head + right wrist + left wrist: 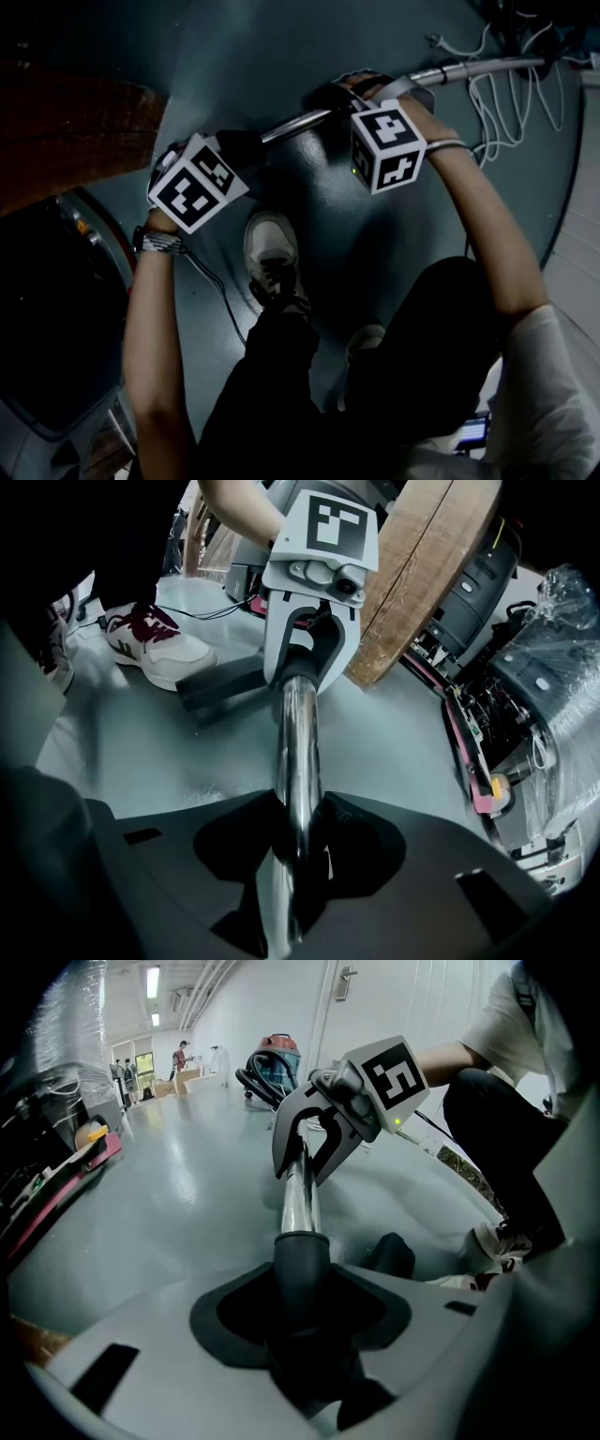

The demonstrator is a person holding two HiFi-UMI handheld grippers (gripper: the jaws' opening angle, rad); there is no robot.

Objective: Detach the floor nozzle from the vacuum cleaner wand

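Note:
A chrome vacuum wand (487, 67) runs low over the grey floor from upper right to centre. My right gripper (366, 94) is shut on the wand (298, 733), which passes between its jaws. My left gripper (230, 150) is shut on the dark grey nozzle neck (302, 1260), where the chrome tube (298, 1199) enters it. The black floor nozzle (223, 688) lies on the floor just behind the left gripper (309, 653), next to a shoe. In the left gripper view the right gripper (323, 1133) clamps the wand further along. Both grippers point steeply down.
The person's white shoe (272, 253) stands close under the wand. White cables (497, 108) lie at the upper right. A wooden board (422, 583) and wrapped machines (544, 696) stand beside the nozzle end. A red vacuum body with hose (274, 1058) sits far along the floor.

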